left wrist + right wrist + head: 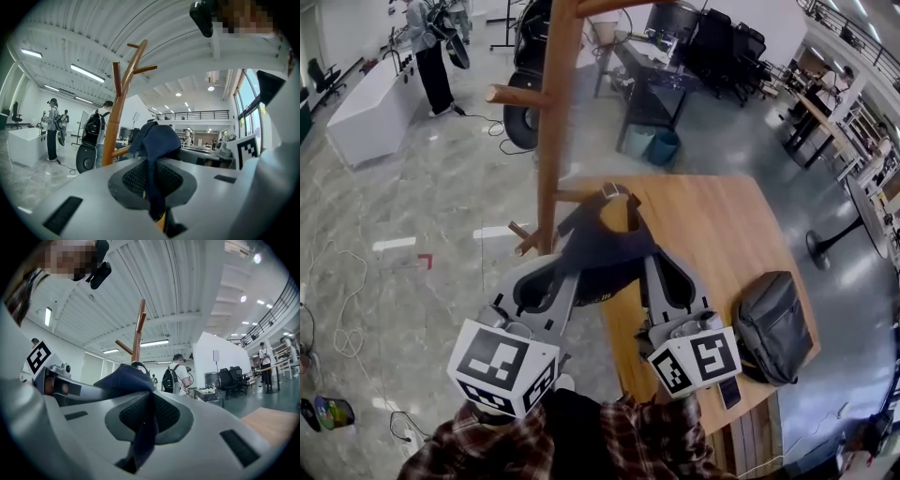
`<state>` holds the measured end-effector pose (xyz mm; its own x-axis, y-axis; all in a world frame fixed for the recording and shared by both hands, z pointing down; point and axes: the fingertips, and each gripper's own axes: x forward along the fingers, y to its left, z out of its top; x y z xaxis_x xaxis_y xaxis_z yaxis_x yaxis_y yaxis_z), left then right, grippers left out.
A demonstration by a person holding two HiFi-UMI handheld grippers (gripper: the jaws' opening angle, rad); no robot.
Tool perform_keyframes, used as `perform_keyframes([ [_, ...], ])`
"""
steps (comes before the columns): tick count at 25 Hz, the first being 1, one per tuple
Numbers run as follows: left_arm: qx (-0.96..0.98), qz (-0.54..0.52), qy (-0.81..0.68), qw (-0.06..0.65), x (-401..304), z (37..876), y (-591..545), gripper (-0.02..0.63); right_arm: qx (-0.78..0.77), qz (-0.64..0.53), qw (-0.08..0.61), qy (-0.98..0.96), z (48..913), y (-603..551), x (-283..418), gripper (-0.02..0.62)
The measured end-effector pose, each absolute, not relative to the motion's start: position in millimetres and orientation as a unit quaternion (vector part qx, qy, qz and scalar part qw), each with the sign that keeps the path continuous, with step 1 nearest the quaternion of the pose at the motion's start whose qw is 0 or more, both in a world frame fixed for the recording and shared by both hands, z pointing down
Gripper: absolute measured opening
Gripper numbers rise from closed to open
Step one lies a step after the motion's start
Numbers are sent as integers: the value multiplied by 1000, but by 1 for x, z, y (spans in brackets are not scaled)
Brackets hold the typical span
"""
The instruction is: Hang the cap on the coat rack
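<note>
A dark navy cap (605,246) hangs in the air between my two grippers, just right of the wooden coat rack (551,122). My left gripper (565,277) is shut on the cap's left edge, and my right gripper (649,270) is shut on its right edge. The cap's strap loop points away from me, close to a short lower peg (525,239). In the left gripper view, cap fabric (157,140) is pinched in the jaws with the coat rack (117,117) behind it on the left. The right gripper view shows the cap (124,378) clamped, with the rack's top (137,336) above it.
A wooden table (712,220) lies under and to the right of the cap, with a grey backpack (769,323) and a phone (728,391) near its right edge. A longer peg (511,94) juts left from the rack. A person (427,47) stands far left, with chairs and desks behind.
</note>
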<state>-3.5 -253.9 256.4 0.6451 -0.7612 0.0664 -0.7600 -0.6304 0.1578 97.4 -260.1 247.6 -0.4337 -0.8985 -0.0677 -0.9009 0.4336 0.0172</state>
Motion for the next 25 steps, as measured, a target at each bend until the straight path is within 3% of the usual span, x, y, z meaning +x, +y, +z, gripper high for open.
perform_keyframes([
  [7, 891, 23, -446, 85, 27, 285, -276, 25, -523, 5, 20, 852, 278, -298, 124, 28],
  [25, 859, 60, -495, 113, 13, 331, -316, 25, -458, -23, -12, 889, 329, -358, 98, 28],
])
